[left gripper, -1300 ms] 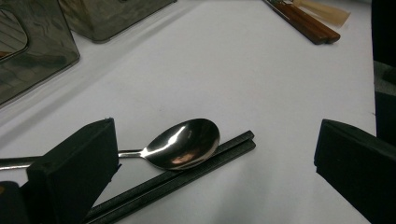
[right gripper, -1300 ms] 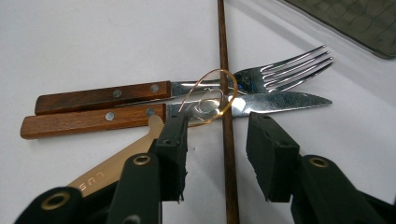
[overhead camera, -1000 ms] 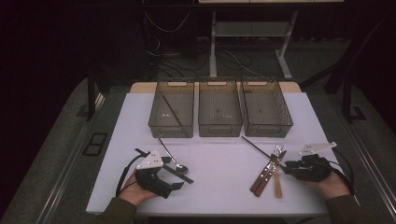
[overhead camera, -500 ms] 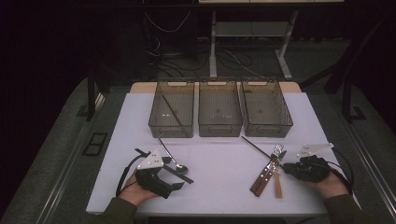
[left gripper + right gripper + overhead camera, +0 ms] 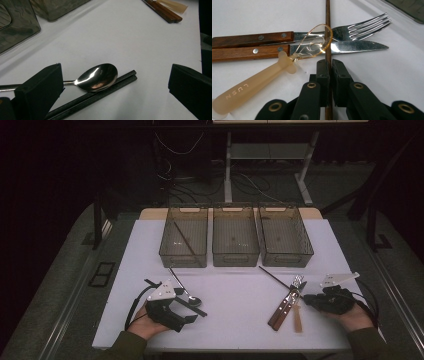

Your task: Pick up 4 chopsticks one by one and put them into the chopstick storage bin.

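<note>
The right gripper view gives what the high view cannot: the right hand-held gripper (image 5: 328,71) has its jaws, which have just been closing, pressed together on a thin brown chopstick (image 5: 327,15) that runs straight up toward 12 o'clock. The stick crosses over the bowl of a translucent amber spoon (image 5: 274,72), whose handle bears raised letters and slants down to 8 o'clock. Behind them lie a wood-handled fork (image 5: 352,27) and a wood-handled knife (image 5: 352,47), side by side, handles toward 9 o'clock.

From the high view these pieces are small and blur into 1 cluster at the right hand-held gripper (image 5: 306,298), near the surface's (image 5: 240,285) 4 o'clock corner; the chopstick (image 5: 274,276) shows as a dark line slanting toward 10 o'clock.

The left gripper view shows the left hand-held gripper (image 5: 115,87) with jaws wide apart, holding nothing; between them lie a metal spoon (image 5: 98,77) and 2 dark chopsticks (image 5: 100,96), the bowl resting against the sticks. The spoon's handle is hidden behind the left jaw.

The high view alone shows all 3 clear bins (image 5: 235,254) in a row at 12 o'clock; the bin at 9 o'clock of the row holds a thin dark stick (image 5: 186,241), hard to make out.
</note>
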`<state>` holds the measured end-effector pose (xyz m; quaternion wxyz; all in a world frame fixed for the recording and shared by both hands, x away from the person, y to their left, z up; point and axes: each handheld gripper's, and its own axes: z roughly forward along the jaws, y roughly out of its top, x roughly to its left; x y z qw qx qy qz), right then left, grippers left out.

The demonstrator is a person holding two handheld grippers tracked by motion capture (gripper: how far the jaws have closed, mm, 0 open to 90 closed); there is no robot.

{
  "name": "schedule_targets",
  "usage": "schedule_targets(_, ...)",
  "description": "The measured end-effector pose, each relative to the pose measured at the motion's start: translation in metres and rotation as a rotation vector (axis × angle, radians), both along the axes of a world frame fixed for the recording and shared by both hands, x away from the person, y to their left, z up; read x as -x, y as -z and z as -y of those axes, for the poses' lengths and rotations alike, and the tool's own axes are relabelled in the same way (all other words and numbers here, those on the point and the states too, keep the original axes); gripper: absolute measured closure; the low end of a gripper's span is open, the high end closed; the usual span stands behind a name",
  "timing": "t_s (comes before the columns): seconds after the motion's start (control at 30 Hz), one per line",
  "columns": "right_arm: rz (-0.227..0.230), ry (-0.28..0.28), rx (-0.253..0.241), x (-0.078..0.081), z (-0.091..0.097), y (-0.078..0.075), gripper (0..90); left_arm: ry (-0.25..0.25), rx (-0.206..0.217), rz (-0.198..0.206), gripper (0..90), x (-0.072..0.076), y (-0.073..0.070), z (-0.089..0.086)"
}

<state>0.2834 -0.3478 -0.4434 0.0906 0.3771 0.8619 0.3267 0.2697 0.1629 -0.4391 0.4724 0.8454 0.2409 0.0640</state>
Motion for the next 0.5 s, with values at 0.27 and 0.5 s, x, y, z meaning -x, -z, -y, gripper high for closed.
schedule_targets(0.27, 0.033, 0.021, -0.051, 0.000, 0.007, -0.009, 84.9, 0.005, -0.005, 0.003, 0.0, 0.001, 0.000, 0.001)
schedule_targets(0.5, 0.037, 0.023, -0.093, 0.000, 0.010, -0.015, 84.9, 0.003, -0.005, 0.004, 0.0, 0.002, -0.001, 0.001)
